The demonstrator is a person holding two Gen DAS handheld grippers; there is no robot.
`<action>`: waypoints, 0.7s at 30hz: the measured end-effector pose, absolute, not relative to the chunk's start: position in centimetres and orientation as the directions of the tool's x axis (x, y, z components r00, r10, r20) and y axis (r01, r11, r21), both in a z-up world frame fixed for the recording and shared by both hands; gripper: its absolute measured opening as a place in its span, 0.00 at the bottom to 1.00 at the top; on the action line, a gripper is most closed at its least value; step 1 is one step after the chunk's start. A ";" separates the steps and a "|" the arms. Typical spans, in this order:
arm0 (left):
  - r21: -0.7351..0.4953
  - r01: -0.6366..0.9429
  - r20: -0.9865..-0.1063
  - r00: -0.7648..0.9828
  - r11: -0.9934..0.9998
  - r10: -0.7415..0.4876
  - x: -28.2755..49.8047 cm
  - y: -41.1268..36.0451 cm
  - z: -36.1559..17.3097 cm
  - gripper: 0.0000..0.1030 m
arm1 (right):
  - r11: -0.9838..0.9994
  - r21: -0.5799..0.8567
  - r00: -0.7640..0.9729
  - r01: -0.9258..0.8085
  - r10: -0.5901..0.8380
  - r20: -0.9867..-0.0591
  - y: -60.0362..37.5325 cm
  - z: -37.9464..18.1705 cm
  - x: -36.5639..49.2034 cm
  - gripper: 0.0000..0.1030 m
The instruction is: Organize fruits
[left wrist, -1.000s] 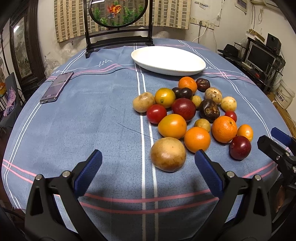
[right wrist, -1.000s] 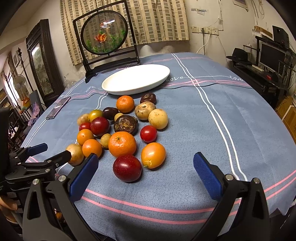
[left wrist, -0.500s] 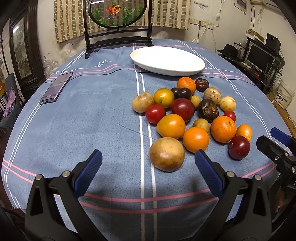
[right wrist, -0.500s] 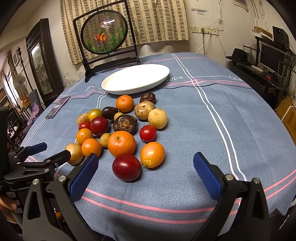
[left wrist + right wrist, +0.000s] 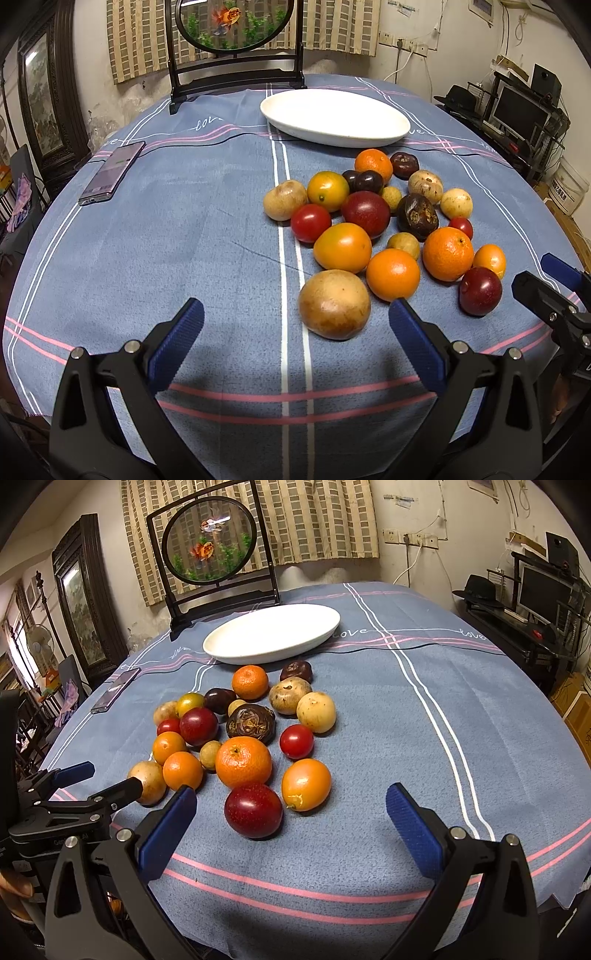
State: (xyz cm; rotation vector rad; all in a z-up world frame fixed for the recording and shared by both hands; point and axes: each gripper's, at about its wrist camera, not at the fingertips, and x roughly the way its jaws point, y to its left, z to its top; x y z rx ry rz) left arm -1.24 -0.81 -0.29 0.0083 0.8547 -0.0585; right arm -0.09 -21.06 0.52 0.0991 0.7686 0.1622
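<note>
Little has changed over the last second: we keep both the left gripper [image 5: 295, 332] and right gripper [image 5: 291, 823] hovering, jaws wide and empty, near the loose fruit pile [image 5: 384, 229] on the blue-clothed bench [image 5: 184, 240] (white oval plate [image 5: 334, 116] bare), so sorting hasn't begun.

- The tablecloth [image 5: 184, 229] looks like matt woven cloth.
- The white plate [image 5: 334, 116] has a smooth, glossy, ceramic-like finish.
- The red plum [image 5: 254, 809] has shiny, finely speckled skin.
- The mandarin [image 5: 243, 762] has dimpled peel.
- The brown fruit [image 5: 334, 303] has a dull sheen.
- The gripper pads [image 5: 413, 830] have ribbed blue faces.
- The phone [image 5: 112, 171] is glossy.
</note>
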 end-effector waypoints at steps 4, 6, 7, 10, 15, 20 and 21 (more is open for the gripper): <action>-0.016 0.055 -0.755 0.654 0.998 -0.048 -1.2 -0.8 -0.3 0.98 | 0.983 0.147 0.707 -0.111 0.182 -0.683 -21.0 0.5 -0.1 0.99; -0.015 0.055 -0.755 0.654 0.998 -0.047 -1.2 -0.8 -0.3 0.98 | 0.983 0.146 0.707 -0.111 0.181 -0.684 -21.0 0.5 -0.1 0.99; -0.016 0.055 -0.755 0.654 0.998 -0.048 -1.2 -0.8 -0.3 0.98 | 0.983 0.145 0.707 -0.112 0.181 -0.684 -20.9 0.5 -0.2 0.99; -0.015 0.055 -0.755 0.654 0.998 -0.047 -1.2 -0.8 -0.3 0.98 | 0.983 0.144 0.707 -0.114 0.182 -0.684 -20.9 0.5 -0.2 0.99; -0.015 0.055 -0.756 0.653 0.998 -0.047 -1.2 -0.8 -0.3 0.98 | 0.983 0.144 0.706 -0.113 0.181 -0.685 -20.8 0.4 -0.2 0.99; -0.015 0.055 -0.755 0.654 0.998 -0.047 -1.2 -0.9 -0.3 0.98 | 0.983 0.143 0.705 -0.113 0.181 -0.685 -20.8 0.4 -0.2 0.99; -0.015 0.055 -0.755 0.654 0.998 -0.047 -1.2 -0.9 -0.3 0.98 | 0.983 0.143 0.705 -0.113 0.181 -0.686 -20.8 0.4 -0.2 0.99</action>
